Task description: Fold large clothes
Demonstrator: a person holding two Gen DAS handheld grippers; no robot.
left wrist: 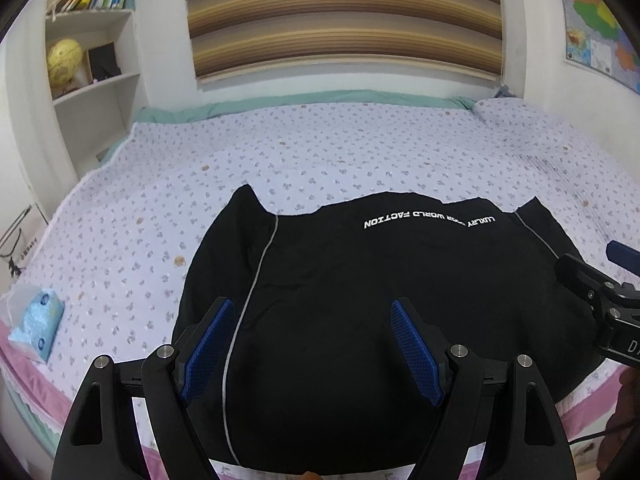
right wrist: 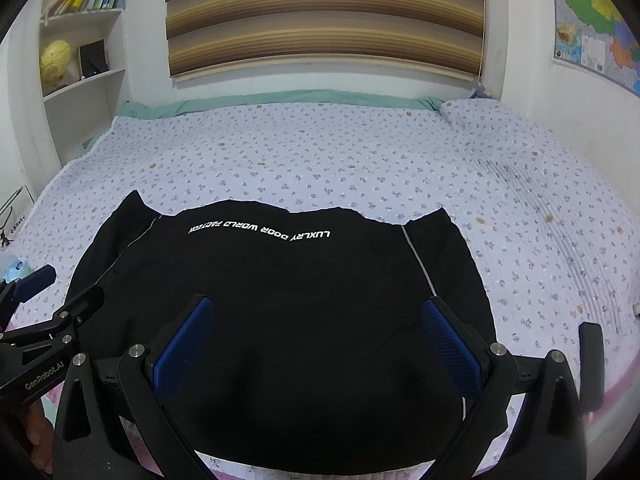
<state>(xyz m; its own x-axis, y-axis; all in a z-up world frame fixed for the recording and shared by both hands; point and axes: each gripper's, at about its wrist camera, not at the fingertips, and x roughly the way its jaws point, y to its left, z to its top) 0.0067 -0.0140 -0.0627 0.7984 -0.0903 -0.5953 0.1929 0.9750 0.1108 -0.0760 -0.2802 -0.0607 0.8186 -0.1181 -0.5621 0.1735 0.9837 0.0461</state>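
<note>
A large black garment (left wrist: 360,300) with white lettering and thin grey seams lies spread flat on the bed near its front edge; it also shows in the right wrist view (right wrist: 280,300). My left gripper (left wrist: 312,308) is open and empty, hovering above the garment's near left part. My right gripper (right wrist: 318,308) is open and empty above the garment's near right part. The right gripper's side shows at the right edge of the left wrist view (left wrist: 592,288), and the left gripper's side at the left edge of the right wrist view (right wrist: 52,316).
The bed (left wrist: 320,152) has a lilac flowered cover with a pink front border. A blue tissue pack (left wrist: 36,328) lies at the bed's near left. A pillow (right wrist: 480,116) is at the far right. White shelves (left wrist: 92,60) stand at the left wall.
</note>
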